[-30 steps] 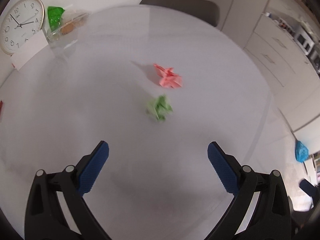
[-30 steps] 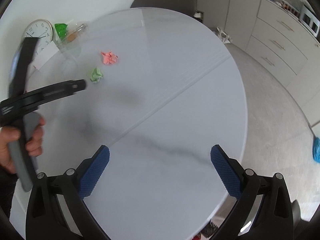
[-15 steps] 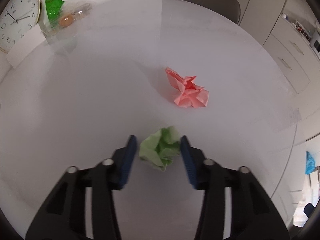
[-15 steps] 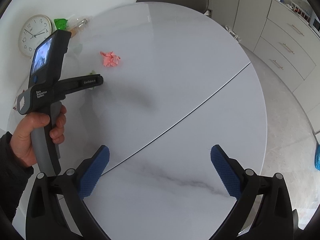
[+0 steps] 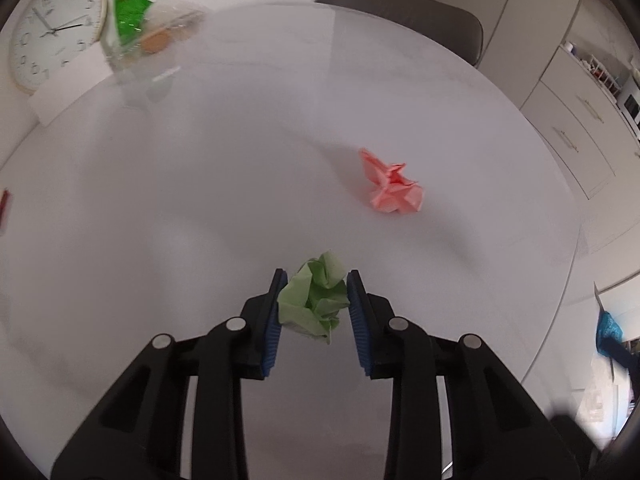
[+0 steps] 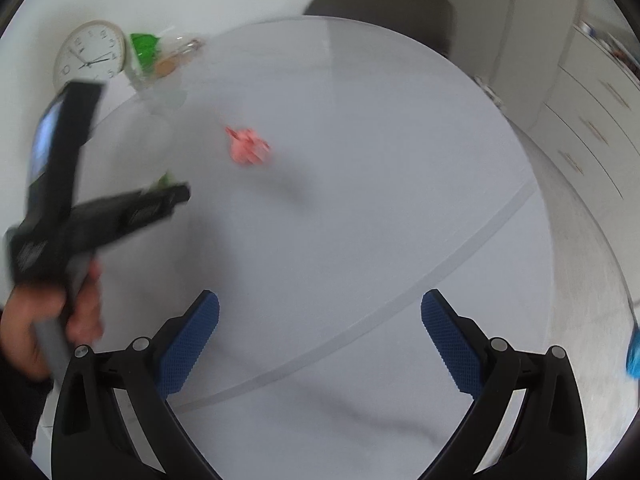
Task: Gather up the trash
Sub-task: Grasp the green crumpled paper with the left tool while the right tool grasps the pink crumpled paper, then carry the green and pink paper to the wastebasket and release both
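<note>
Left gripper (image 5: pixel 316 286): black plastic linkage arms with silver round pivot screws, fingers faced with blue ribbed pads (image 5: pixel 357 320). Right gripper (image 6: pixel 320 320): same build, blue cross-hatched pads (image 6: pixel 188 344). Seen from the right wrist, the left tool bears a small lit screen, white lettering and a grey handle; dark sleeve at the hand (image 6: pixel 44 320)

Bright, soft light; right-wrist motion blur

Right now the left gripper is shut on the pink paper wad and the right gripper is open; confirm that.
Not quite: the left gripper is shut on the green wad, as the left wrist view shows. The pink wad lies free on the table. The right gripper is open.
</note>
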Motion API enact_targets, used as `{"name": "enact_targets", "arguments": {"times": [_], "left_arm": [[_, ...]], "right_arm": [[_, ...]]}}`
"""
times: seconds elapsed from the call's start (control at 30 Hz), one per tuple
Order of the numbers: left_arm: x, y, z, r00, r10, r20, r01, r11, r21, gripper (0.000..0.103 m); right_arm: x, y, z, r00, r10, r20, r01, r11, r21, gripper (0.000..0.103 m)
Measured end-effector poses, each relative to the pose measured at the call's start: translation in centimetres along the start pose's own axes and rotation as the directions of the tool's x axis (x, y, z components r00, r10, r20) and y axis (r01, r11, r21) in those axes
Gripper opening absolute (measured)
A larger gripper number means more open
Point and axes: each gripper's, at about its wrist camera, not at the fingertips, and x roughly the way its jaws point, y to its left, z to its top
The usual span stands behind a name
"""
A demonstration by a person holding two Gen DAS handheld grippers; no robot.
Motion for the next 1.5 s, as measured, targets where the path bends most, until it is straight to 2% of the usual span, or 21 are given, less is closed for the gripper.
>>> {"name": "enact_targets", "arguments": {"times": [0.13,0.27,0.37,0.53,0.63,0.73,0.77,0.9,1.1,1.23,1.33,1.5], "left_arm": [[-1.9,2.4,-1.5,1.0,0.011,-0.017,-0.012,0.999,-0.045,0.03],[-3.3,4.9,-3.3,0.999,0.022,-0.024,-0.024,0.995,-0.101,0.03],[-4.6,6.7,-4.4,1.0,0.022,-0.006,-0.023,0.991,-0.132,0.03],[-5.5,7.8,-5.4,0.999,0.049,-0.009,-0.05,0.99,-0.129,0.03],[-5.4,8.4,-5.2,0.999,0.036,-0.016,-0.038,0.989,-0.142,0.03],[-5.7,8.3,-5.2,1.0,0.02,-0.014,-0.021,0.99,-0.141,0.03],[-5.8,8.0,-5.2,1.0,0.014,-0.01,-0.015,0.991,-0.134,0.03],[-6.6,7.2,-5.5,1.0,0.012,-0.004,-0.012,0.994,-0.108,0.03],[-8.4,5.5,-5.9,1.0,-0.025,0.009,0.026,0.999,-0.027,0.03],[-10.3,2.8,-7.7,0.998,-0.069,0.007,0.068,0.995,0.067,0.03],[-11.8,-0.1,-10.4,0.994,-0.109,-0.02,0.111,0.98,0.166,0.03],[-14.3,-5.9,-16.8,0.971,-0.213,-0.108,0.236,0.918,0.319,0.03]], "right_arm": [[3.6,2.6,4.7,1.0,0.024,-0.011,-0.025,0.996,-0.081,0.1],[7.3,4.8,7.8,0.998,0.047,-0.034,-0.051,0.99,-0.13,0.099],[9.9,5.7,9.3,0.997,0.048,-0.068,-0.057,0.99,-0.132,0.089],[12.3,6.4,10.3,0.996,0.016,-0.088,-0.028,0.99,-0.138,0.079],[13.3,6.9,10.9,0.994,0.015,-0.109,-0.032,0.988,-0.151,0.067],[13.7,7.8,11.2,0.994,0.007,-0.108,-0.029,0.978,-0.205,0.052],[13.7,8.1,11.2,0.994,0.0,-0.107,-0.024,0.975,-0.222,0.042],[12.0,7.8,10.6,0.996,0.022,-0.09,-0.041,0.975,-0.217,0.038],[5.2,5.5,5.7,0.996,0.075,-0.042,-0.08,0.986,-0.144,0.038],[-0.7,3.4,-1.0,0.996,0.085,-0.024,-0.087,0.992,-0.09,0.038],[-4.8,1.5,-7.4,0.997,0.075,-0.034,-0.076,0.997,-0.03,0.039],[-10.0,-1.1,-17.2,0.997,0.036,-0.065,-0.029,0.994,0.107,0.039]]}}
